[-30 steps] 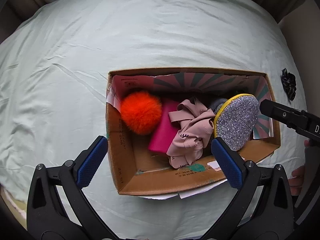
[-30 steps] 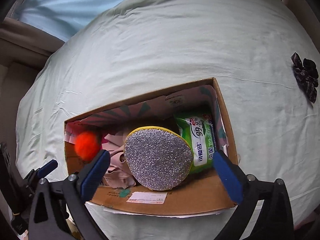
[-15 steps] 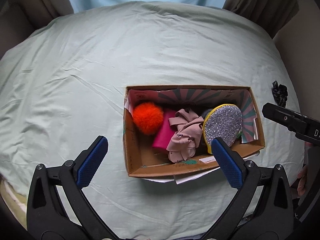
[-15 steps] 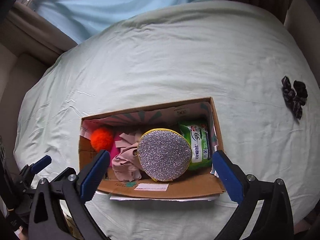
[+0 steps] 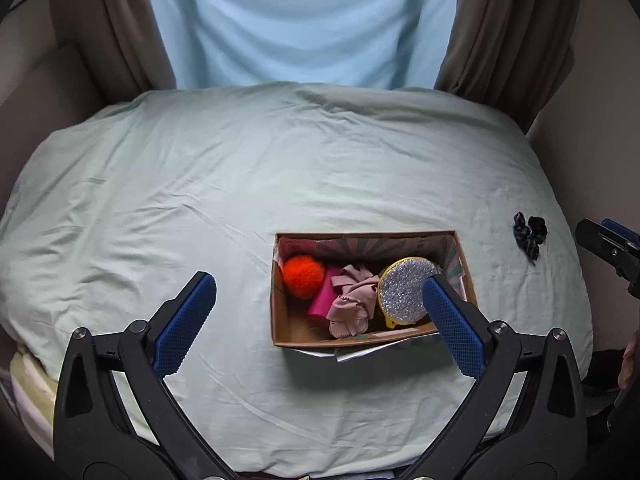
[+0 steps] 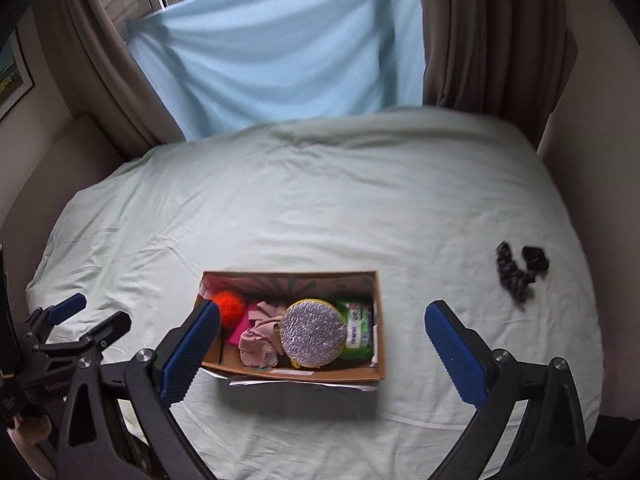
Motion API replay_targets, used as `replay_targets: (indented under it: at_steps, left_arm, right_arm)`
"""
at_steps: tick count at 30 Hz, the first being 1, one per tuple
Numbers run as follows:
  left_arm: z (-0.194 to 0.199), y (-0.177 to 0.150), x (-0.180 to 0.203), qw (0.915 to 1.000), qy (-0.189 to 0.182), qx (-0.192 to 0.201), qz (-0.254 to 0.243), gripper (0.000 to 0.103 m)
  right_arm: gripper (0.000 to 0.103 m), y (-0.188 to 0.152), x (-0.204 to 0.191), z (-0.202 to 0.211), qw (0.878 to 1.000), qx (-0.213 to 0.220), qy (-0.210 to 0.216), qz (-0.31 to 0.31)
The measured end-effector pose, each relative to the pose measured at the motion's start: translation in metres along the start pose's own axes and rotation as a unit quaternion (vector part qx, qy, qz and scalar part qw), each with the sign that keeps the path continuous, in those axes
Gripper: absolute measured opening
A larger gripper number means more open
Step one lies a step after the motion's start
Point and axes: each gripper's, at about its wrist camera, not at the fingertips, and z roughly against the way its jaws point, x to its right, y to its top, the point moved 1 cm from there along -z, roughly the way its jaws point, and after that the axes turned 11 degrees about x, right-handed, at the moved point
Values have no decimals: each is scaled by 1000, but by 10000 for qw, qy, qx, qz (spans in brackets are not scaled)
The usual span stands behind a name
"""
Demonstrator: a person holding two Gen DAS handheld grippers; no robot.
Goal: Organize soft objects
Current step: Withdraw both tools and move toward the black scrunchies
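A brown cardboard box (image 5: 282,312) (image 6: 382,328) sits on the pale green bed. Inside lie an orange pompom (image 5: 303,276) (image 6: 230,307), a magenta item (image 5: 321,301), a crumpled pink cloth (image 5: 352,307) (image 6: 260,338), a silver glitter pouch with a yellow rim (image 5: 404,290) (image 6: 313,332) and a green wipes pack (image 6: 356,330). A black scrunchie (image 5: 530,235) (image 6: 518,268) lies on the sheet to the right of the box. My left gripper (image 5: 320,290) hangs open above and in front of the box, holding nothing. My right gripper (image 6: 323,322) is also open and empty, high over the box.
The bed (image 5: 200,184) fills most of both views, its sheet wrinkled. Brown curtains (image 5: 492,24) and a light blue cloth (image 5: 304,20) over the window stand behind it. A hand (image 5: 628,360) shows at the right edge of the left wrist view.
Both grippers have pulled up and back from the box, which now looks much smaller. The window and curtains have come into view. The box's contents have not moved.
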Motion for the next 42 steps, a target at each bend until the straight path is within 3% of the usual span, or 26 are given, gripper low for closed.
replay_targets:
  at_steps: [9,20,30,42]
  left_arm:
    - [55,3,26,9983,318,481,-8,103]
    - [75,7,96,9970,172,748,-74,103]
    - [42,24,197,9954,-514,689,-416,103]
    - [-56,27,349,9865,-1238,347,-1010,103]
  right_arm:
    - [102,5,33,74,9968,720,-350,58]
    - [102,3,91,109,9923,1088,-534,255]
    - [102,6,180,112,9897,1123,-883,-103]
    - [102,11,299,74,9868,931,-1230,-492]
